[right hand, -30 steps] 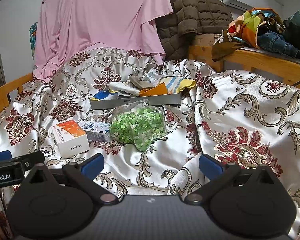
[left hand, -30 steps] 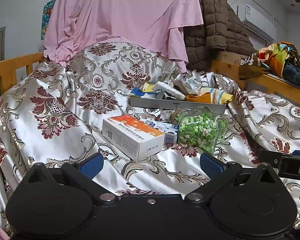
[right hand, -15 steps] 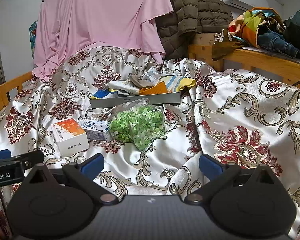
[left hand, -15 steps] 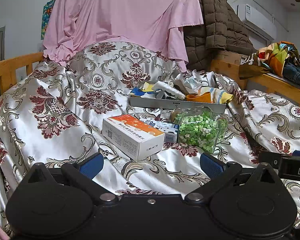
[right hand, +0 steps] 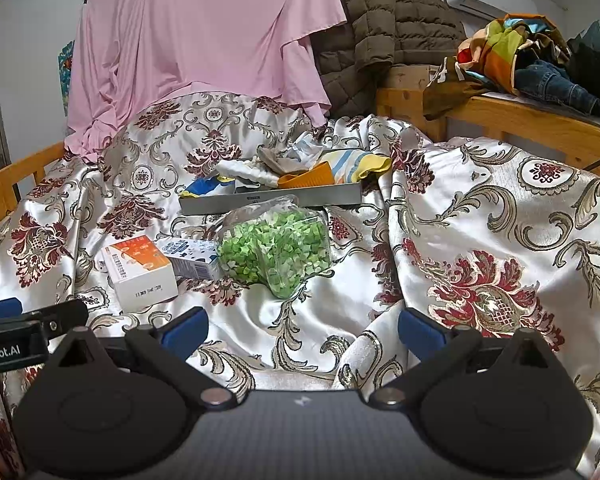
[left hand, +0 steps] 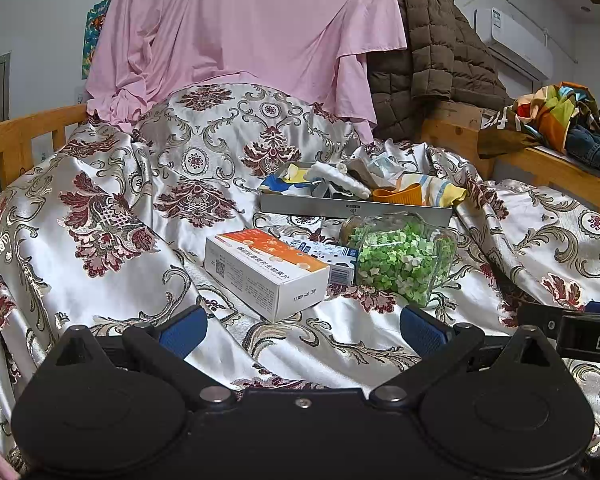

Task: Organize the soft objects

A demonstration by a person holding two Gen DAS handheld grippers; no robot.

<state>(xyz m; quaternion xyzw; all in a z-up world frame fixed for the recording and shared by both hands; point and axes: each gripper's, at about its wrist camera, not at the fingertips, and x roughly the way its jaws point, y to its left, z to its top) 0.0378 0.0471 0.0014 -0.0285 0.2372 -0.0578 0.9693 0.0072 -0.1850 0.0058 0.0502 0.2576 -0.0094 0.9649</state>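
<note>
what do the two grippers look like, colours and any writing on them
Both are matte black, each with two round housings, screw-jointed link arms and two fingers with blue pads. Left gripper: the plate between its housings is plain black. Right gripper: the plate is dark grey with a small white mark. Seen from the other camera, each carries white lettering: "Robot.AI" on the left, "DA" on the right, both cut off by the frame.
</note>
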